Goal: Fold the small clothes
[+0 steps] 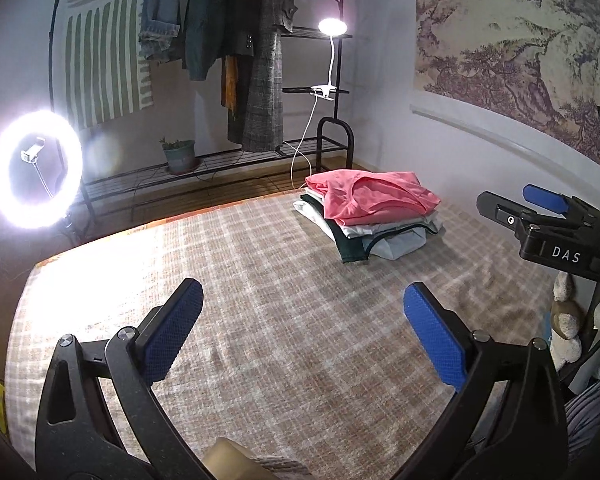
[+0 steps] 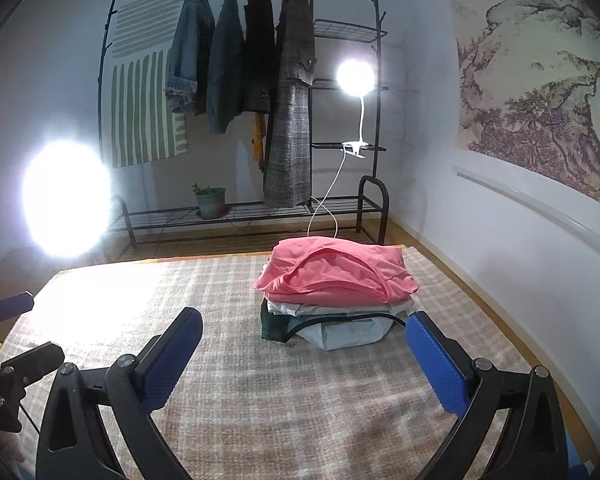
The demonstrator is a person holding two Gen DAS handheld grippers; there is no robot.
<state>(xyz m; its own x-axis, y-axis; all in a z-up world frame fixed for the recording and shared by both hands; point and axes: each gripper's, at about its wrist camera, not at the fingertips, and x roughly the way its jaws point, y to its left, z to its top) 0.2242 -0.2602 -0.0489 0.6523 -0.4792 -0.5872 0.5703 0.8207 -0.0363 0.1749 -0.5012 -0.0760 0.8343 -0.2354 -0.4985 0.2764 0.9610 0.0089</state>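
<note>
A stack of folded clothes, a pink top uppermost, sits on the plaid blanket toward its far right corner. Below it lie white and perhaps dark green pieces. The right gripper hovers just before the stack, fingers spread wide, holding nothing. The left gripper hangs well apart, fingers likewise spread and empty.

Broad bare stretch of checked blanket ahead of both wide-open grippers, nothing between the blue pads. Far right corner taken by the pile of folded clothes, pink shirt on top. Beyond the blanket's far edge, a clothes rack; ring light off the left edge; wall close on the right.
</note>
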